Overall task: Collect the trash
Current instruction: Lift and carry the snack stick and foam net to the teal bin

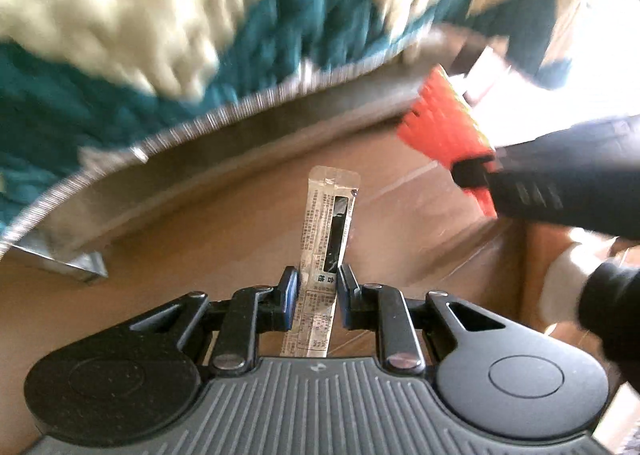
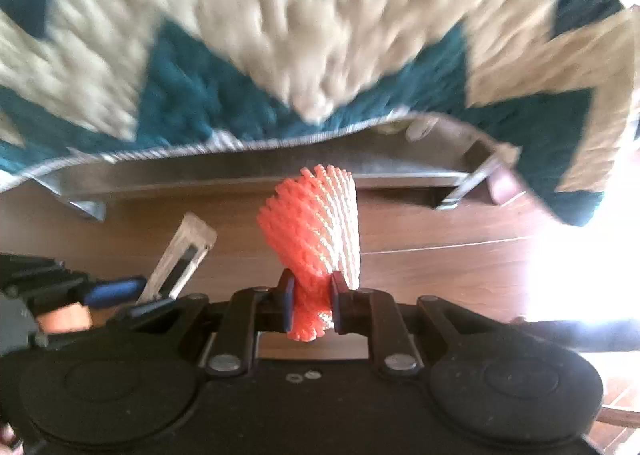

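In the left wrist view my left gripper (image 1: 318,287) is shut on a long clear plastic wrapper (image 1: 330,223) with printed text and a dark strip; the wrapper sticks up past the pads, above the wooden floor. The right wrist view has my right gripper (image 2: 311,295) shut on an orange and white foam net sleeve (image 2: 316,223), which fans out beyond the fingertips. The same sleeve (image 1: 444,123) and the right gripper's dark body (image 1: 560,179) appear at the right of the left wrist view. The wrapper (image 2: 176,259) and the left gripper's blue pads (image 2: 112,291) show at the left of the right wrist view.
A shaggy teal and cream rug (image 2: 280,35) fills the upper part of both views. At its near edge runs a low metal frame (image 2: 240,171) with short legs. Brown wooden floor (image 1: 224,239) lies below the grippers. Bright glare washes out the right side (image 2: 592,255).
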Demonstrator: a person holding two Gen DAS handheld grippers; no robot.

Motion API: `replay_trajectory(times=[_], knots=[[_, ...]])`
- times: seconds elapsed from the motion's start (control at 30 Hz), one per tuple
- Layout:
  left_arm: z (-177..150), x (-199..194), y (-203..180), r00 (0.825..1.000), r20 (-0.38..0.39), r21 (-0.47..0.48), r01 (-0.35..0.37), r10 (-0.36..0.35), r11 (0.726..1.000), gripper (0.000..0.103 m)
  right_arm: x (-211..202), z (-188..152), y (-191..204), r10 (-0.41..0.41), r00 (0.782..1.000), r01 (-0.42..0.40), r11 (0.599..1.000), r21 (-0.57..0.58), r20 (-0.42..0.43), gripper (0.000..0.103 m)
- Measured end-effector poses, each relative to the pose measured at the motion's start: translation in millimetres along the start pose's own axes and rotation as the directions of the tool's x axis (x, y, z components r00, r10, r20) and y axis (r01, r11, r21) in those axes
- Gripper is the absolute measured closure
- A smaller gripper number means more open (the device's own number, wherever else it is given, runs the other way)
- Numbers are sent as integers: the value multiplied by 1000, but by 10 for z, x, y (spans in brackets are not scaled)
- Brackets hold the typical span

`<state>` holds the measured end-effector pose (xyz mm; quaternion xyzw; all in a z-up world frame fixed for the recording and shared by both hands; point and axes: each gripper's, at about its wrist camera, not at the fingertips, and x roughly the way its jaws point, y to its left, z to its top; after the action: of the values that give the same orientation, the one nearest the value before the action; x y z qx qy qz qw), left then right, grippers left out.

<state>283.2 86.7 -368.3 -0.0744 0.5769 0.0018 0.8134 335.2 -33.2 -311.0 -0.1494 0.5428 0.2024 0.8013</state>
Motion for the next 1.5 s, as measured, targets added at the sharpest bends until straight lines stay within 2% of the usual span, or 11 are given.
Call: replay_trajectory(times=[0.07, 0.23, 0.4, 0.5, 0.67, 0.9, 1.07, 1.2, 1.37, 1.43, 1.5], knots=[[49, -359, -45, 999, 45, -14, 1, 0, 1000, 83, -389, 53, -63, 12, 999, -13, 1000, 15, 38, 87], [82, -1171, -159, 987, 159, -21, 11, -8, 1000, 83, -1284, -88, -61, 33, 987, -36, 999, 18, 156, 87], [92, -1985, -426, 963, 269, -1, 25, -23, 1000, 83, -2201, -256, -144, 54, 956, -63, 998, 22, 287, 87], [110, -2377, -678, 942, 335, 34, 30, -40, 999, 83, -2717, -382, -223, 49, 932, -55, 998, 5, 360, 87], [196, -3106, -1048, 895, 437, 84, 56, -87, 995, 83, -3510, -565, -565, 19, 882, -41, 999, 36, 471, 87], [534, -4015, -1715, 826, 538, 189, 77, -169, 979, 83, -4457, -664, -1205, -71, 797, 3, 994, 113, 600, 87], [870, -4565, -2269, 772, 582, 283, 102, -256, 954, 83, -4989, -678, -1688, -152, 726, 28, 981, 191, 671, 87], [1131, -4955, -2732, 730, 601, 346, 128, -325, 929, 83, -5252, -673, -2062, -210, 692, 44, 967, 251, 690, 87], [1460, -5209, -3310, 695, 602, 419, 143, -393, 896, 83, -5373, -672, -2520, -286, 683, 77, 943, 324, 672, 87], [1579, -5223, -3564, 689, 588, 448, 157, -423, 880, 83, -5384, -672, -2697, -314, 685, 87, 931, 354, 658, 87], [1684, -5200, -3781, 695, 569, 461, 171, -439, 871, 83, -5348, -629, -2890, -339, 693, 96, 918, 384, 636, 87]])
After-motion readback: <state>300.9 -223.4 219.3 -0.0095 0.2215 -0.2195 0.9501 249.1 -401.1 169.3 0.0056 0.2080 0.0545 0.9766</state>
